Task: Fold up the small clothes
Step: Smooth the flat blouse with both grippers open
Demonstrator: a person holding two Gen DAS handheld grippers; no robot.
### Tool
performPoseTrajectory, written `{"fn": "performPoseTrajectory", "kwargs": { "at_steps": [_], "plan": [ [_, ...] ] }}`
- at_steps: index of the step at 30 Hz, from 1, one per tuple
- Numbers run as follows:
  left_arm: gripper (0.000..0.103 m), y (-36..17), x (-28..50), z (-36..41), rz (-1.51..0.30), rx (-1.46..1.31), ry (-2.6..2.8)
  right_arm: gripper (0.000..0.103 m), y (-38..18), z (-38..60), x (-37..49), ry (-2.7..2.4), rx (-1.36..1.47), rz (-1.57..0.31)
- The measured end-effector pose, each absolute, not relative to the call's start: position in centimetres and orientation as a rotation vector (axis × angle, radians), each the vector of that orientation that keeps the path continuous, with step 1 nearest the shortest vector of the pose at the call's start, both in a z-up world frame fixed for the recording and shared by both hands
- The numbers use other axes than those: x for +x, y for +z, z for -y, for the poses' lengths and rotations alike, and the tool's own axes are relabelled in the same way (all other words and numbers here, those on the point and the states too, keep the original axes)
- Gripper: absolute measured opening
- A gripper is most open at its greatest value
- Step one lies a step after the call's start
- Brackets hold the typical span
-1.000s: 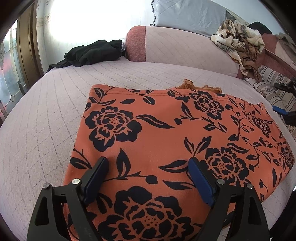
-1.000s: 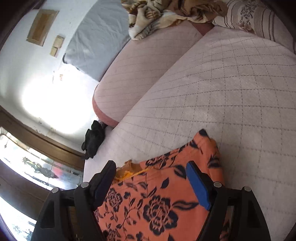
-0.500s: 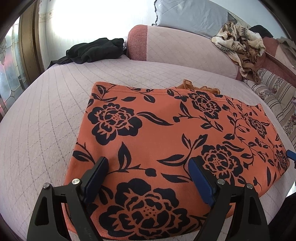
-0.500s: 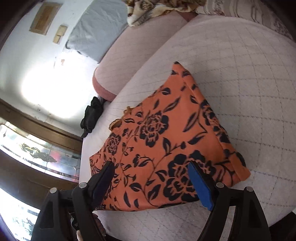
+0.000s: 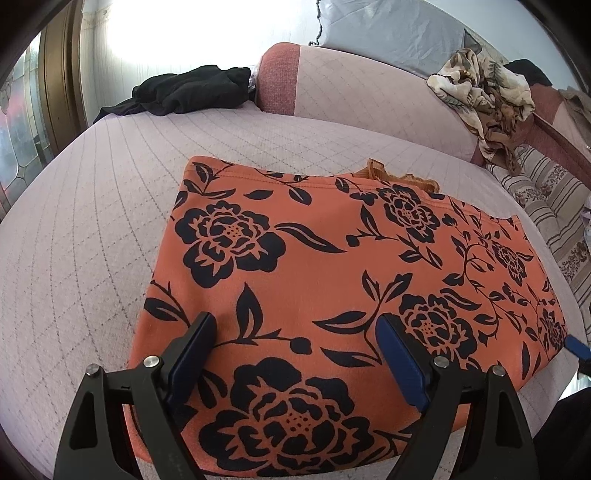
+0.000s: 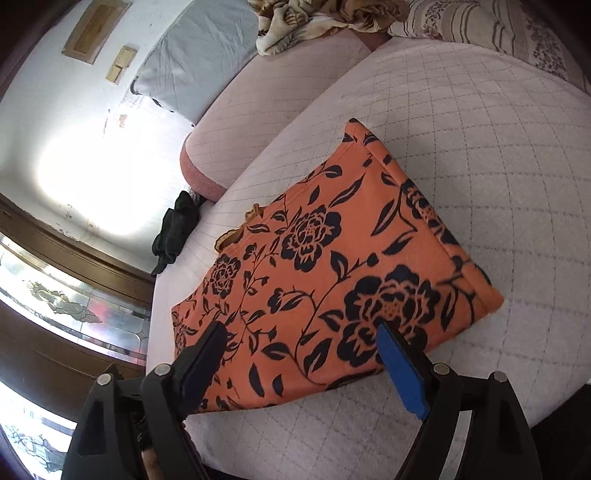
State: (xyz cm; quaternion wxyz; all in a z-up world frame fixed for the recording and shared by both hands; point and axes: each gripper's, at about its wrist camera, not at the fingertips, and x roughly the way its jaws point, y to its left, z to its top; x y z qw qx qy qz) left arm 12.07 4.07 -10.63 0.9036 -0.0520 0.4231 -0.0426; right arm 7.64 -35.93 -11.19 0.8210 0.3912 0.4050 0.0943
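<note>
An orange garment with black flowers [image 5: 325,273] lies folded flat on the quilted pink bed; it also shows in the right wrist view [image 6: 332,266]. A bit of orange lace trim [image 5: 399,177] sticks out at its far edge. My left gripper [image 5: 295,332] is open and empty, hovering over the garment's near edge. My right gripper [image 6: 299,343] is open and empty, above the garment's near right end. One blue right fingertip [image 5: 576,345] peeks in at the left view's right edge.
A black garment [image 5: 192,92] lies at the bed's far left by the pink headboard [image 5: 332,85]. A beige patterned cloth [image 5: 487,92] is heaped on the headboard. A grey pillow [image 5: 388,29] leans behind it. A striped cushion [image 5: 554,206] lies right. A glass door [image 6: 55,302] stands left.
Both grippers have pulled back from the garment. The right gripper drew away and up, so more of the folded garment and bare bed show in its view.
</note>
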Motion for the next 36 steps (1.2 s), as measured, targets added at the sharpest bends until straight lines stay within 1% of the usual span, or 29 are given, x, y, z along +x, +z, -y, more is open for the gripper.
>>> {"fn": "performPoseTrajectory", "kwargs": {
  "at_steps": [6, 11, 14, 20, 28, 36],
  "plan": [
    [0.088, -10.6, 11.9, -4.1, -0.865, -0.111, -0.083, 0.085, -14.2, 36.1, 5.5, 0.139, 0.909, -0.913],
    [0.088, -10.6, 11.8, -3.9, -0.855, -0.104, -0.071, 0.085, -15.7, 39.3, 5.9, 0.056, 1.037, -0.868],
    [0.088, -10.3, 11.7, -4.1, -0.844, -0.124, -0.067, 0.085, -15.8, 40.4, 6.7, 0.044, 1.061, -0.851],
    [0.088, -8.1, 10.4, -3.6, -0.747, -0.145, -0.096, 0.086, -15.9, 41.2, 8.4, 0.024, 1.08, -0.813],
    [0.088, -9.9, 11.3, -0.6, -0.912, -0.064, -0.031, 0.086, -16.2, 40.9, 9.4, 0.048, 1.055, -0.789],
    [0.088, -9.3, 10.9, 0.8, -0.921, -0.03, -0.009, 0.086, -16.4, 41.0, 9.4, 0.088, 1.047, -0.78]
  ]
}}
